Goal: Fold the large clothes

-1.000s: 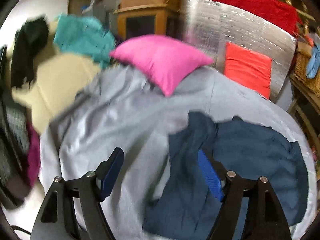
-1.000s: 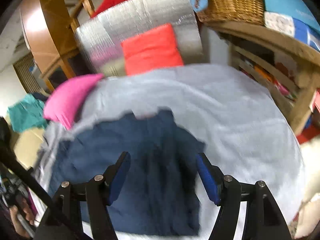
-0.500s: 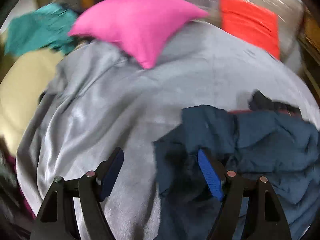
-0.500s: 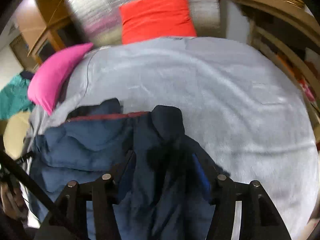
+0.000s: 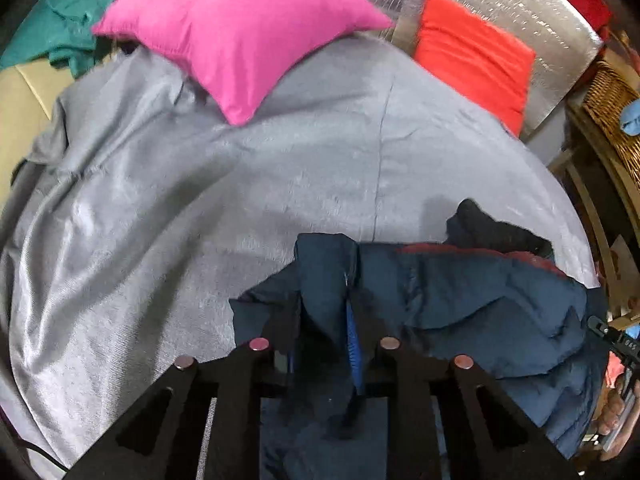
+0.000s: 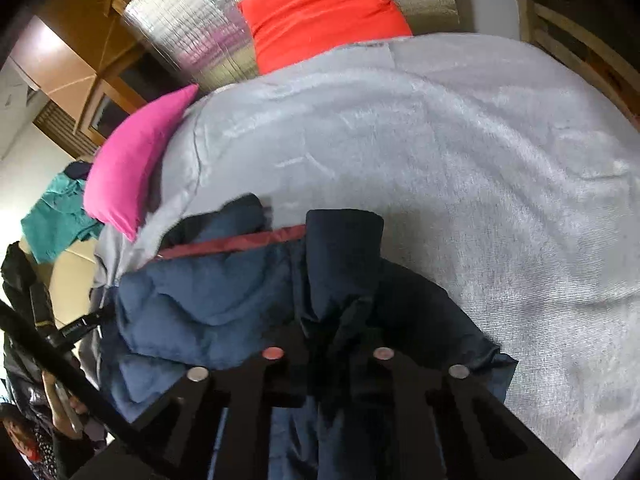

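The navy jacket [image 5: 460,296] lies bunched on the grey blanket [image 5: 280,168], at five o'clock from the pink cushion [image 5: 240,28]. Both grips should probably hold and lift evenly so the folded edge stays straight. The left gripper [image 5: 324,320] and right gripper [image 6: 332,320] pitch steeply down, jaws closing, nearly shut, each pinching a fold of jacket.

Soft indoor light, fisheye-warped, perhaps slightly blurred

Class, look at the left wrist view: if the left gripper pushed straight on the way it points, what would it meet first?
The left gripper, its jaws closing, already has a fold of the navy jacket between them, so more jacket comes first; beyond it probably the grey blanket, though depth is unclear.
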The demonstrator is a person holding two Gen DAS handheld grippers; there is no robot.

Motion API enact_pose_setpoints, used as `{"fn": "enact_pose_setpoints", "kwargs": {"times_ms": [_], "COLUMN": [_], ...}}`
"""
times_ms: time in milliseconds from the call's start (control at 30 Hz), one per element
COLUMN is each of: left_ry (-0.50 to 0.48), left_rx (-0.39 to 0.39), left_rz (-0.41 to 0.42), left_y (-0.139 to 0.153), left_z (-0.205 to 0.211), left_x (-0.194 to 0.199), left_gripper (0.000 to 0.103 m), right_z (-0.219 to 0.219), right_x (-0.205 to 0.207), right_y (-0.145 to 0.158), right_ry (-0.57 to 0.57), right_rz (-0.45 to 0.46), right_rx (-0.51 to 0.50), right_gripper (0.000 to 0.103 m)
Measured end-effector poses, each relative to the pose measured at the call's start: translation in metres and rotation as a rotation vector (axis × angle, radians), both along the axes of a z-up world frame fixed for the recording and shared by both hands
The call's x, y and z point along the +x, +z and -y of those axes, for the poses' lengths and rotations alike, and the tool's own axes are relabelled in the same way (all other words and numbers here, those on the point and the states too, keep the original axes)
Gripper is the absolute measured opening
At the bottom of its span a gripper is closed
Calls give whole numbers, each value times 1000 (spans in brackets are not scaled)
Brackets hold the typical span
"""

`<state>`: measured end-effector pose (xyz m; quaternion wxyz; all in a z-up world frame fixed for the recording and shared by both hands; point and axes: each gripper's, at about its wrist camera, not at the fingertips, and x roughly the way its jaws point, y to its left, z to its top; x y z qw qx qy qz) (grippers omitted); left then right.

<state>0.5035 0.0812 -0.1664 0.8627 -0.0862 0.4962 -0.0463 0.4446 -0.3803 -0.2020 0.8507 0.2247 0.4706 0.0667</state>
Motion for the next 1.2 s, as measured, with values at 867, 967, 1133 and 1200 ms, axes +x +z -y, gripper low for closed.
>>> {"fn": "enact_pose_setpoints", "kwargs": {"times_ms": [867,967,1133,1200], "left_ry": [46,75,151,145], "left_rx": [155,155,155,184], "left_rz": [3,37,128,171], "left_y": [-41,-31,1,12], "left_z": [24,18,0,-2], "left_x": [47,40,2,-23], "left_gripper": [47,54,74,74], "right_z": [-4,0,11,16], "right_x": [35,28,3,-14], "right_y": [-25,-17,-1,7], "right_ry": [-69,-82,-115,-138], "right_rz": [-33,2,47,64], "right_rx": [-87,-81,-23,1], "right_gripper": [12,16,49,68]}}
